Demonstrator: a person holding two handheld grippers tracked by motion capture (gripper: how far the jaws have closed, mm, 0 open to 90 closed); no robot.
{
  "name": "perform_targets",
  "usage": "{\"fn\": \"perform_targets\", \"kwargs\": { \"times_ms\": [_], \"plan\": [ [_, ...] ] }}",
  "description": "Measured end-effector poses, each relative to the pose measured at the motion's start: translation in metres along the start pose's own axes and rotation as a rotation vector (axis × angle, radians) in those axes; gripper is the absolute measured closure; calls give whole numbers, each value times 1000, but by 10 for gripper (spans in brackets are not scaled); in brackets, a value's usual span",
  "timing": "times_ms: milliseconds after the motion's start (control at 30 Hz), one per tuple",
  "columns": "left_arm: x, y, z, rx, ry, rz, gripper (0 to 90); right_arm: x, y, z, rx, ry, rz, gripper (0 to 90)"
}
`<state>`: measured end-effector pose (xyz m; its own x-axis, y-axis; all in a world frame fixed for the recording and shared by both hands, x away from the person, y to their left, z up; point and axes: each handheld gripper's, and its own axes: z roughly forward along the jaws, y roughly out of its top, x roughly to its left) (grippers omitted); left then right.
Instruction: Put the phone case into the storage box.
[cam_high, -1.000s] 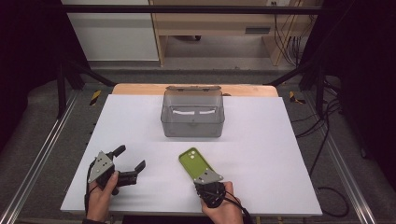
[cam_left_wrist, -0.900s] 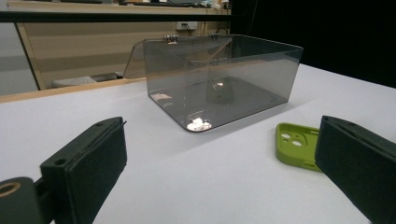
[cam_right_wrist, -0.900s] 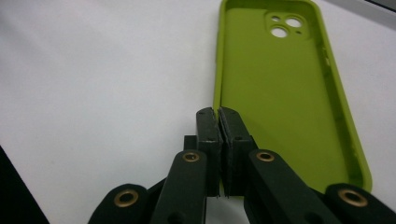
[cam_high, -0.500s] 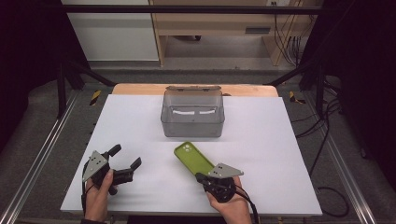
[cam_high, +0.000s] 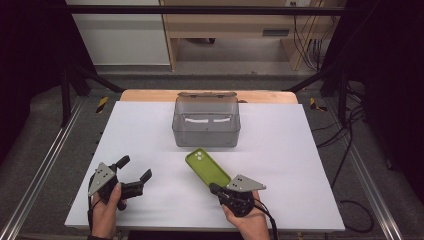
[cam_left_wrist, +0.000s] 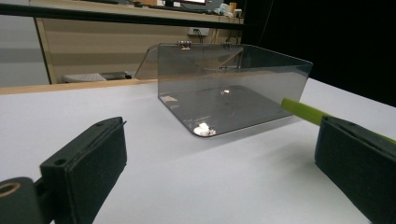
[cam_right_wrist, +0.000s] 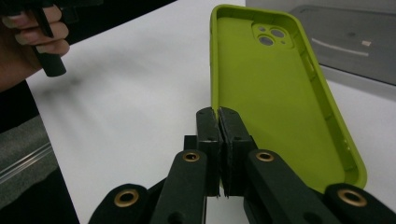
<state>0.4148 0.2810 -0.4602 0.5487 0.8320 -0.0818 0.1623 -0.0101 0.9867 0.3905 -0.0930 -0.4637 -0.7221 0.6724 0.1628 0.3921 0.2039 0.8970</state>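
The right hand-held gripper (cam_right_wrist: 219, 116) pinches the near rim of the green phone case (cam_high: 207, 167), just in front of the clear box (cam_high: 206, 121); the left hand-held gripper (cam_high: 134, 174) gapes wide, empty, over the bench (cam_high: 280, 145)

right hand-held gripper (cam_high: 216, 188): clamps green phone case (cam_high: 207, 167) | left hand-held gripper (cam_high: 134, 172): spread (nothing between) | clear box (cam_high: 206, 123): beyond

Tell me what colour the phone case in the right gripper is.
The phone case is lime green, inside and out; it shows best in the right gripper view.
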Motion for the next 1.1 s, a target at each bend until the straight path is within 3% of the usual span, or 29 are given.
{"fn": "perform_targets", "kwargs": {
  "times_ms": [133,200,400,633,733,1100],
  "plan": [
    [2,-1,1,7,11,-13,22,-3,4,-5,-35,5,11,881],
    [1,-1,0,-1,8,-38,22,-4,4,-7,-53,13,20,881],
    [-3,1,1,-1,22,-23,21,-6,3,-8,-57,26,41,881],
    [-9,1,4,7,-1,-10,21,-6,3,-13,-85,29,44,881],
    [-12,2,3,13,-6,18,21,-5,5,-14,-101,31,36,881],
    [-22,5,4,9,-27,-6,23,-4,11,-30,-162,18,37,881]
  ]
}}
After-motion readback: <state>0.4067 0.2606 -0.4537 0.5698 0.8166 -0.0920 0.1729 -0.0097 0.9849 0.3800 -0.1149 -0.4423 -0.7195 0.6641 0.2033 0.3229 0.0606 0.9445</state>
